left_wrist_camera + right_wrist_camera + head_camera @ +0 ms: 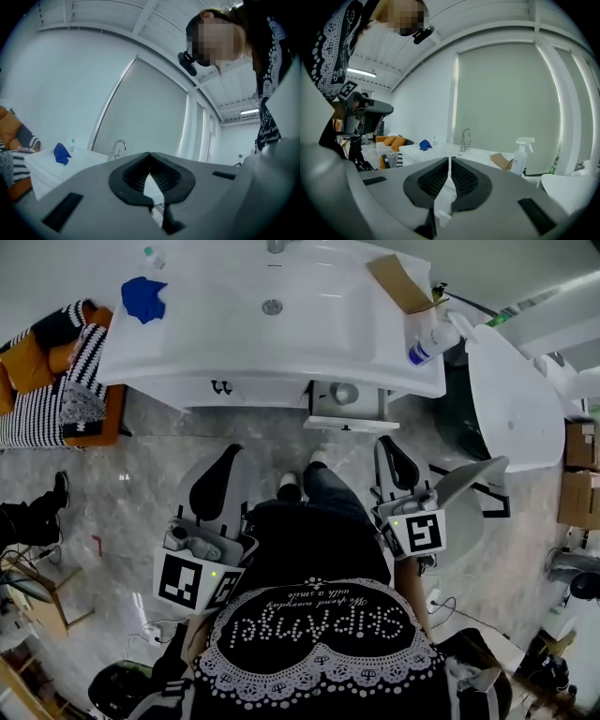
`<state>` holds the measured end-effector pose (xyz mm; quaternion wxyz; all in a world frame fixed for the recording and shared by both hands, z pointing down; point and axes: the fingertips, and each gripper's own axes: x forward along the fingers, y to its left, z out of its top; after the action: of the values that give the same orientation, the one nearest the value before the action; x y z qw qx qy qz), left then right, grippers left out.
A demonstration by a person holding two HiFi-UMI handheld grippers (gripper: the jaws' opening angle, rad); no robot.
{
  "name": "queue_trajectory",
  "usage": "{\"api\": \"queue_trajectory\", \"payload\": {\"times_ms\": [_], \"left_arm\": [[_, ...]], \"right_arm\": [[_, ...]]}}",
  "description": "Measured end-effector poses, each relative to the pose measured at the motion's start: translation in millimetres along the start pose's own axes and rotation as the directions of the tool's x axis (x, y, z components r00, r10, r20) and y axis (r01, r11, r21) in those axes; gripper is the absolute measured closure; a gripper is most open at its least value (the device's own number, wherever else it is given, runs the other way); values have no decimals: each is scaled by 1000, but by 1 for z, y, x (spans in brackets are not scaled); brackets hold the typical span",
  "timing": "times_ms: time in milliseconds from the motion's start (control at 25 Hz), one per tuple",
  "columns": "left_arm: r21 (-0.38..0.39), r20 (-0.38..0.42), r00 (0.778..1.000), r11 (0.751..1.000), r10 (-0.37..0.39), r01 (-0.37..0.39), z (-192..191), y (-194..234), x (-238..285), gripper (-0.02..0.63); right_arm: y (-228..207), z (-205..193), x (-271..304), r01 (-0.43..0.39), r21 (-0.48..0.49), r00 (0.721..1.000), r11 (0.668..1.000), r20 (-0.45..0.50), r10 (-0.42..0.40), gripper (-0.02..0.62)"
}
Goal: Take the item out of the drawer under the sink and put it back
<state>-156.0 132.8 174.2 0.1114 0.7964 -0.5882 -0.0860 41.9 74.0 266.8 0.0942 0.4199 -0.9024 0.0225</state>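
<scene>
White room, grey stone floor. Just under the sink (pixel 272 307) the drawer (pixel 343 424) stands open with a small round grey item (pixel 343 393) inside. It is likely light and rigid, so pinch across its rim. The left claw (pixel 223 465) and right claw (pixel 392 454) are both pressed together and empty, well back from the sink.

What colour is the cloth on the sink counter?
Blue cloth; clearest in the head view.

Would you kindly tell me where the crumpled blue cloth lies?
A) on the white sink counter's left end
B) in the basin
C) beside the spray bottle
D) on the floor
A: the crumpled blue cloth sits at the left end of the white sink counter.
</scene>
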Motion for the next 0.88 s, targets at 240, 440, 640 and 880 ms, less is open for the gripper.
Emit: {"api": "queue_trajectory", "payload": {"times_ms": [240,440,640,880], "left_arm": [[-7,-11,1000,1000,1,-1,-5,-6,18,601],[-9,-33,999,1000,-6,6,-13,-16,46,601],[-19,-33,999,1000,-22,21,-13,-34,88,601],[-7,-27,1000,1000,-14,14,-23,-42,119,601]], "right_arm": [[-14,-10,5,-9,1,1000,1000,-25,9,572],[-36,-14,7,-18,10,999,1000,-40,19,572],[-67,-11,13,-33,19,999,999,-42,33,572],[-96,-17,26,-79,7,996,997,-32,79,572]]}}
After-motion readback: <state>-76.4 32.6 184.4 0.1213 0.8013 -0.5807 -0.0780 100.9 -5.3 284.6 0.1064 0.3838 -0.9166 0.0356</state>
